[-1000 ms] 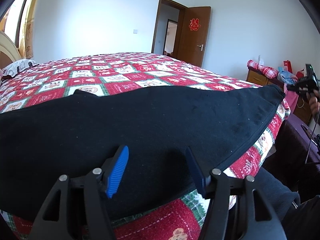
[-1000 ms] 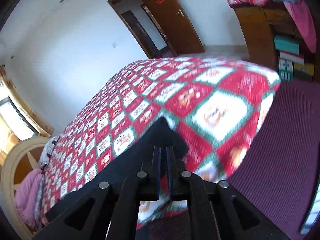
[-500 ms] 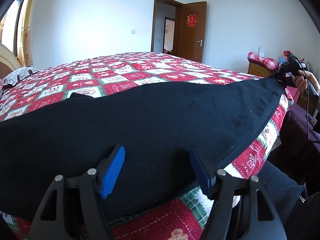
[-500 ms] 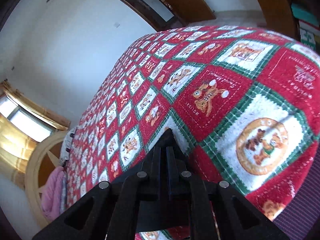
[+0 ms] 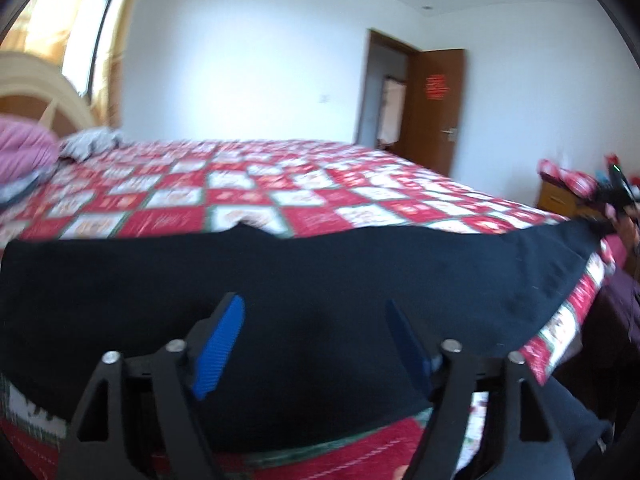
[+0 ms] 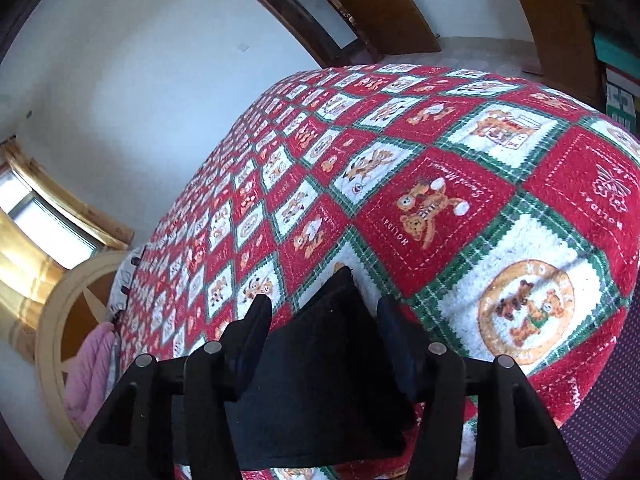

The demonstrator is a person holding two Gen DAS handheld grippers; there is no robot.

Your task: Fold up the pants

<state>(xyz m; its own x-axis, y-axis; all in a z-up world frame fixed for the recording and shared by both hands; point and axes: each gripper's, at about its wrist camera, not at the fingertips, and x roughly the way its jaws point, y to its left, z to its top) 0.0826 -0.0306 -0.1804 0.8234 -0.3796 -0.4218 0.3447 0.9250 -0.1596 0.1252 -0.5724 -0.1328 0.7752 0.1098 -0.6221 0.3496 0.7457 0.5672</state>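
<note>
Black pants (image 5: 320, 280) lie flat across the near edge of the bed, on the red patchwork quilt (image 5: 248, 184). My left gripper (image 5: 313, 304) hovers over their middle with its blue pads (image 5: 218, 344) wide apart and still opening, gripping nothing. At the far right a hand holds my right gripper (image 5: 616, 192) at the pants' end. In the right wrist view the right gripper (image 6: 324, 302) is opening. The pointed end of the pants (image 6: 320, 360) lies on the quilt (image 6: 440, 200) between its fingers, and the pads do not press on it.
A cream headboard (image 5: 48, 80), pink bedding (image 5: 20, 152) and a patterned pillow (image 5: 90, 142) are at the bed's left end. A brown door (image 5: 436, 108) stands open behind. A wooden cabinet (image 5: 556, 200) and purple carpet (image 6: 600, 432) lie past the bed's right side.
The right gripper, shut on the pants' end before, has opened and the end now rests on the quilt. The left jaws have spread wider and that view has swung left.
</note>
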